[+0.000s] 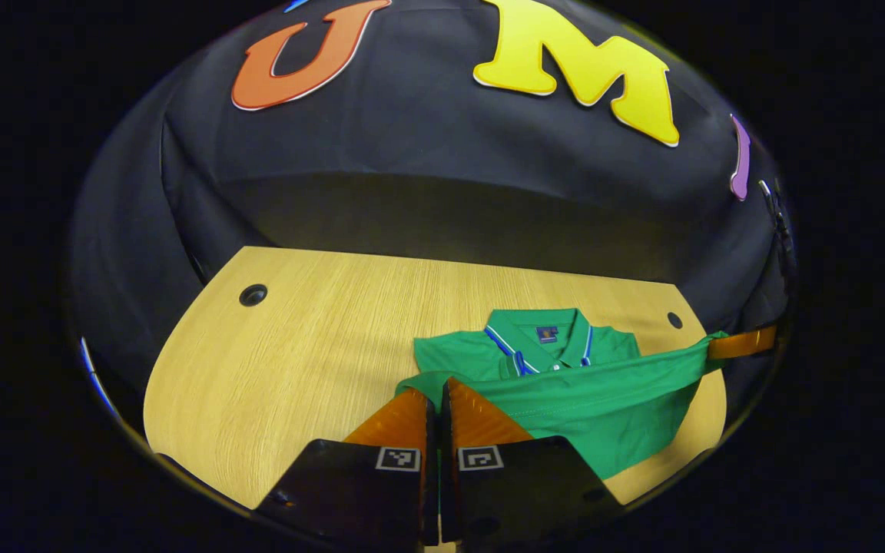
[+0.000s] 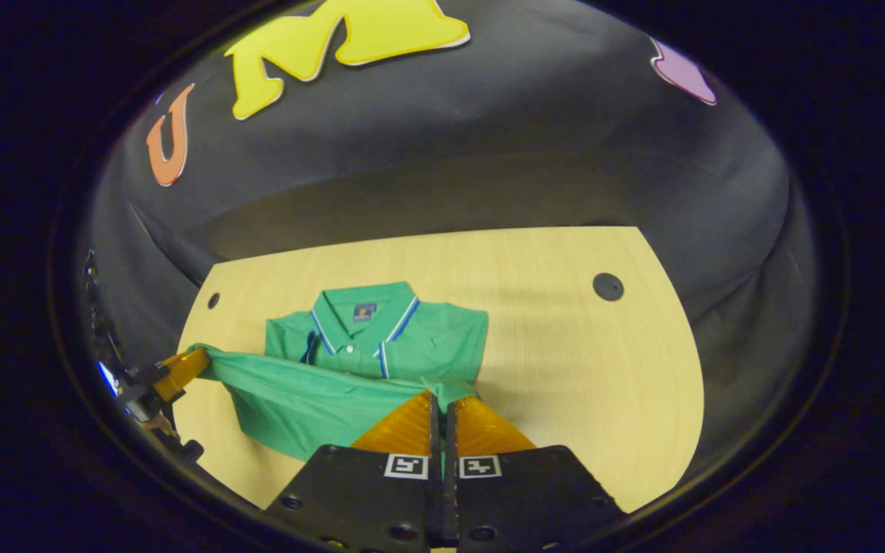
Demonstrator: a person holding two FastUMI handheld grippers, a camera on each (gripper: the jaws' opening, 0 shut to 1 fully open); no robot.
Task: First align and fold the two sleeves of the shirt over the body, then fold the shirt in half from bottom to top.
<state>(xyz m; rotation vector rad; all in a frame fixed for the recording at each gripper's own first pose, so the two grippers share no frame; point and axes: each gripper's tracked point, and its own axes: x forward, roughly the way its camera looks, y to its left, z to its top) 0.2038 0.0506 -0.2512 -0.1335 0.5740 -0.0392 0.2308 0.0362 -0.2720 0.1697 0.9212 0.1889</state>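
A green polo shirt [image 1: 565, 361] with a blue-and-white trimmed collar lies collar-far on the wooden table [image 1: 296, 361]. My left gripper [image 1: 437, 388] is shut on one corner of its bottom hem, held up off the table. In the same view, my right gripper [image 1: 719, 346] pinches the other hem corner at the right edge. The hem stretches taut between them over the shirt's lower body. In the right gripper view, my right gripper [image 2: 442, 401] is shut on the shirt [image 2: 381, 338] hem, and my left gripper [image 2: 200, 357] holds the far corner at the left.
The table [image 2: 581, 361] has round cable holes near its far corners [image 1: 253, 294] [image 2: 608, 286]. Black cloth walls close in behind and beside it. Bare wood lies left of the shirt in the left gripper view and right of it in the right gripper view.
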